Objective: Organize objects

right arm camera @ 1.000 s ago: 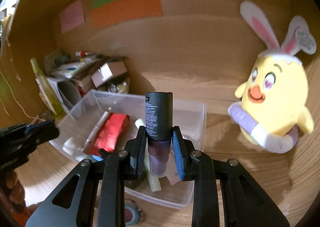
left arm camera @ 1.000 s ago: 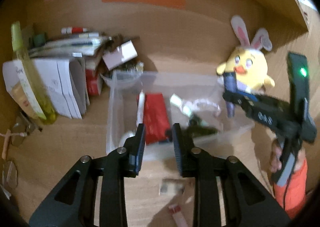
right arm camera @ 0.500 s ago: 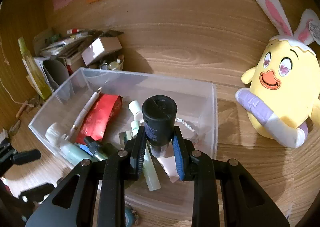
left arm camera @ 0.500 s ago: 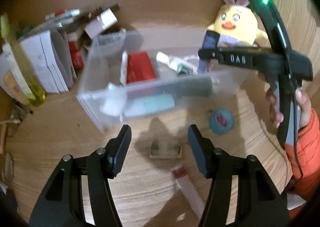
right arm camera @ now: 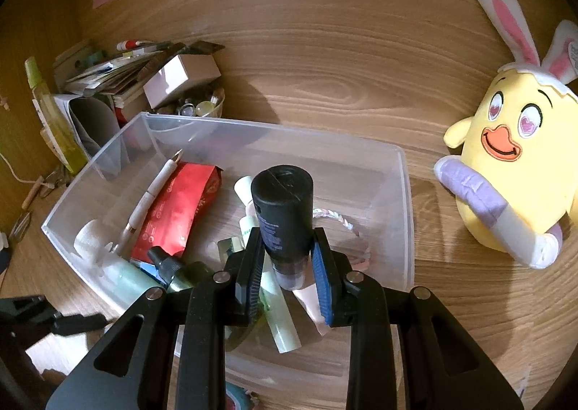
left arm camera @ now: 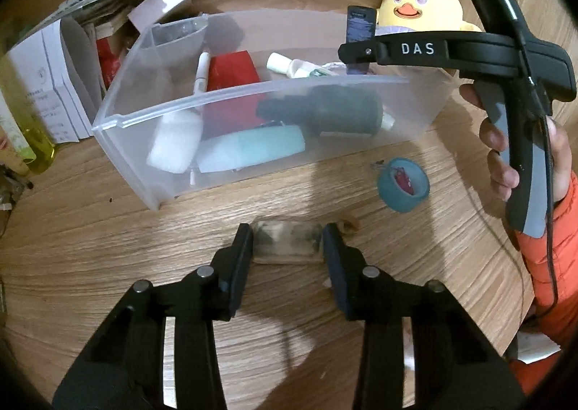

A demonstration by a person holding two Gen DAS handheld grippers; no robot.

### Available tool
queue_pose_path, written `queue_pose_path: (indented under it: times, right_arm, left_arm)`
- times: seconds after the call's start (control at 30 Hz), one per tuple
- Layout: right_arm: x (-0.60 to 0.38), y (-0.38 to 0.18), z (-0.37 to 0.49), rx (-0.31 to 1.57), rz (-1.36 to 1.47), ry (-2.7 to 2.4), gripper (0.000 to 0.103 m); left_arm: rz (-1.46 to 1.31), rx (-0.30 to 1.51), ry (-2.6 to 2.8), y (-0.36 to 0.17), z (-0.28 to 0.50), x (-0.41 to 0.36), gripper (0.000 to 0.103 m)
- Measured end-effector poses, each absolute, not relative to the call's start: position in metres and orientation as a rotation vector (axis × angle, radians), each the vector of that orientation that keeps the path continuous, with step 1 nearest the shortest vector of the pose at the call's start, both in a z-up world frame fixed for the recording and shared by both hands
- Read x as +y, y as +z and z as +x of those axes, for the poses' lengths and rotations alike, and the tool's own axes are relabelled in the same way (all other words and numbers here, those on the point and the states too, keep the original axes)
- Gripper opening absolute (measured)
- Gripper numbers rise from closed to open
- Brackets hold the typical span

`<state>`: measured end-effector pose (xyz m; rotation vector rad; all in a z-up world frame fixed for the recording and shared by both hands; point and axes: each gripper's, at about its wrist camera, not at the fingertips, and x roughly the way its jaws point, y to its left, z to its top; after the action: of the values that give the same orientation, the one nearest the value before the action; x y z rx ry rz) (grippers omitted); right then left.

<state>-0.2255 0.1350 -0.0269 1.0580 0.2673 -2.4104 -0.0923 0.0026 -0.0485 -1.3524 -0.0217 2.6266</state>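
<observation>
A small flat worn packet [left arm camera: 285, 240] lies on the wooden table in front of the clear plastic bin [left arm camera: 253, 88]. My left gripper [left arm camera: 287, 247] is down over it, its jaws closing, one pad against each end of the packet. My right gripper [right arm camera: 285, 265] is shut on a black tube [right arm camera: 283, 200], cap up, held above the bin's [right arm camera: 404, 200] right half. The left wrist view shows that same tube [left arm camera: 359, 25] over the bin's far right corner. Inside the bin lie a red pouch [right arm camera: 173, 207], a white pen, pale tubes and a dark dropper bottle.
A blue round tape roll [left arm camera: 402, 186] lies on the table right of the packet. A yellow plush chick [right arm camera: 513, 164] with rabbit ears stands right of the bin. Papers, boxes [left arm camera: 61, 66] and a yellow bottle [left arm camera: 21, 120] crowd the left. A hand [left arm camera: 502, 153] in an orange sleeve holds the right gripper.
My left gripper dropped to the table, spread wide, then narrowed around the packet. The right gripper tilted further down over the bin, keeping the black tube.
</observation>
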Motion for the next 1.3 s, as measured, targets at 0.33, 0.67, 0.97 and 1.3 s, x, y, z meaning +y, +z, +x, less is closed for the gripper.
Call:
queue_pose_path:
  times: [0.33,0.67,0.97,1.3]
  right_arm:
    - [0.139,-0.02,-0.22,0.252,1.038,-2.421,0.038]
    - [0.153,0.007,-0.201,0.208,0.939,-2.442,0.047]
    - [0.16,0.019,-0.165,0.214,0.869,-2.394,0.048]
    - [0.162,0.007,-0.135,0.211,0.868,-2.333,0.048]
  left_arm:
    - [-1.225,-0.108,2.71,-0.016,-0.083,-0.011,0.039]
    - [-1.046,-0.151,2.815,0.033,-0.096,-0.023,0.039]
    - [-1.125,-0.16,2.822,0.026,-0.136,-0.027,0.04]
    - [-1.202,-0.151,2.824,0.011,-0.156,-0.03,0.04]
